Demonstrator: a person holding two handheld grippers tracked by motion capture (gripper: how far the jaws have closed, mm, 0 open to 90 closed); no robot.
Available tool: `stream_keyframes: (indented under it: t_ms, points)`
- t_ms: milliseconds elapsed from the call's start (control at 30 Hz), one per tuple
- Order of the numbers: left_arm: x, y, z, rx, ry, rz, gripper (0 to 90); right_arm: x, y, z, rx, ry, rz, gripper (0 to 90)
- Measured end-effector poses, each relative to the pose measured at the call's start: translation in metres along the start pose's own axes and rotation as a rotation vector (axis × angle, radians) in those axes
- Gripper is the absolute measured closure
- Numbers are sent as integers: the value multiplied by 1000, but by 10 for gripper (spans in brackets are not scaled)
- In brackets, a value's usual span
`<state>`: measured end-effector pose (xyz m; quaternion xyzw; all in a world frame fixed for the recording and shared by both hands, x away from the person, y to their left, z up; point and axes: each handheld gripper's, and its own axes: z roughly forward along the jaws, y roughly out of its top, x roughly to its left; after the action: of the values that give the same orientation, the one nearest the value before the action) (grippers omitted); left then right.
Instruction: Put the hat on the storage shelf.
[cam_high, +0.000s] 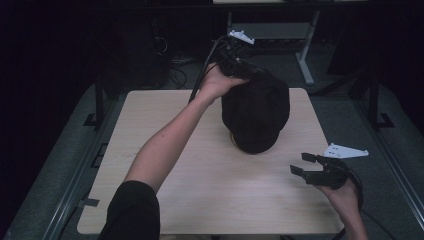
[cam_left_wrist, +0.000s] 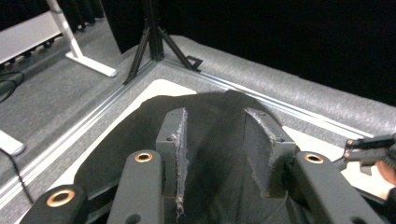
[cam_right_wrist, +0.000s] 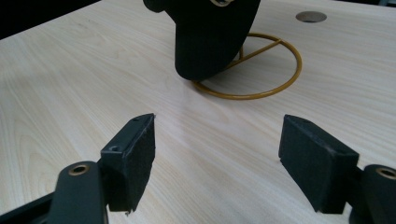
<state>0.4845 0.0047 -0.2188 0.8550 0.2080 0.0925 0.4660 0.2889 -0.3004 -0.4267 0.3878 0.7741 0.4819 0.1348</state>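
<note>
Black cap (cam_high: 255, 112) on gold wire stand (cam_right_wrist: 261, 70), left gripper (cam_high: 235, 60) engaged.
We find the cap over the stand at the surface (cam_high: 200, 190) centre, its back fabric clenched in the left jaws, arm stretched forward; we judge seating or lifting unfinished. Right gripper (cam_high: 311, 167) hovers nearby, jaws released, holding nothing.

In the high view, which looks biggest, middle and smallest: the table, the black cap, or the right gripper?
1. Table, by far the biggest.
2. Black cap.
3. Right gripper, smallest, though it sits nearer the camera.
</note>
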Motion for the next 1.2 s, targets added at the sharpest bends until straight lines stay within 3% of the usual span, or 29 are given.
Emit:
stream_keyframes:
  t_ms: [233, 367, 467, 633, 800, 967, 1100, 1200]
  points:
    - [3, -15, -10, 22, -10, -15, 567, 0, -1, 1, 4, -15, 3, 259]
    - [4, -23, -18, 8, -9, -27, 562, 0, -2, 3, 12, -23, 0, 259]
    - [3, -27, -23, 25, -3, -17, 553, 1, -1, 2, 2, -31, 2, 258]
    - [-1, -32, -30, 3, -3, -15, 547, 1, -3, 1, 2, -41, 3, 257]
    - [-8, -42, -37, 10, 8, 23, 540, 2, -4, 2, 5, -41, 6, 261]
    - [-10, -52, -40, 8, -2, 24, 533, 3, -3, 4, 14, -43, -2, 261]
    - [-10, -61, -44, 2, -4, 9, 531, 4, -3, 6, 15, -44, -8, 260]
    - [-9, -68, -48, -23, -11, -26, 527, 4, -2, 6, 15, -46, -9, 260]
